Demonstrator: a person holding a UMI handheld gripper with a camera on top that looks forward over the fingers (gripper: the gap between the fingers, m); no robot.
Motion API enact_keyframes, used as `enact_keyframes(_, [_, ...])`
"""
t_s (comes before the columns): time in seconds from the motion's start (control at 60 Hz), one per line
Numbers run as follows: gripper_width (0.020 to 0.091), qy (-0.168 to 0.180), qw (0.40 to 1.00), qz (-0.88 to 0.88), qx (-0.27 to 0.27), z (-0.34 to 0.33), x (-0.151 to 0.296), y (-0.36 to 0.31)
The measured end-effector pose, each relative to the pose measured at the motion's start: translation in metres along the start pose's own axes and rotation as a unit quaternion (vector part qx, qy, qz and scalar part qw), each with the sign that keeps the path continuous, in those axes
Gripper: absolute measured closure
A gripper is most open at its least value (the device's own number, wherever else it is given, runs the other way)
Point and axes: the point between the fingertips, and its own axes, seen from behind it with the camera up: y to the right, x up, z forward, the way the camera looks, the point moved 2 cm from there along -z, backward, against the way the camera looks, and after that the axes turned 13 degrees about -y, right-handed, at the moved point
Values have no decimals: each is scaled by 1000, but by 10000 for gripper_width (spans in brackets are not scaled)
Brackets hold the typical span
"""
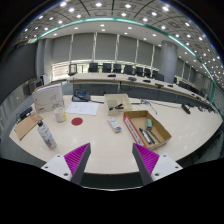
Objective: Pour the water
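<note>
Magenta pads (76,155) line the inner faces of the two fingers, which stand spread wide apart over the pale worktop (100,143) with nothing between them; the claw (110,160) holds nothing. Beyond the left finger, near the worktop's edge, a clear plastic bottle (46,133) with a dark label stands slightly tilted in the wide-angle view, well apart from the finger. Just behind the bottle lies a small orange-red round thing (60,117), too small to name, and next to that a flat brown piece of cardboard (26,126). A white box-like item (48,97) stands further back on the left. Ahead of the right finger sits an open cardboard box (147,129) with tools or pens inside. A second, pale cardboard box (117,103) stands behind it near the middle. Past the worktop runs a row of desks with dark chairs (118,70) under a ceiling of round lights.
</note>
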Motion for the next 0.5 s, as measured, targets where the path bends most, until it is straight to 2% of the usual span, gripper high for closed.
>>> enact_keyframes(0.233, [245,-5,1000,-21,13,5,-14,-67])
enact_keyframes(0.5, [243,-17,998,-39,47,31,-52,-193])
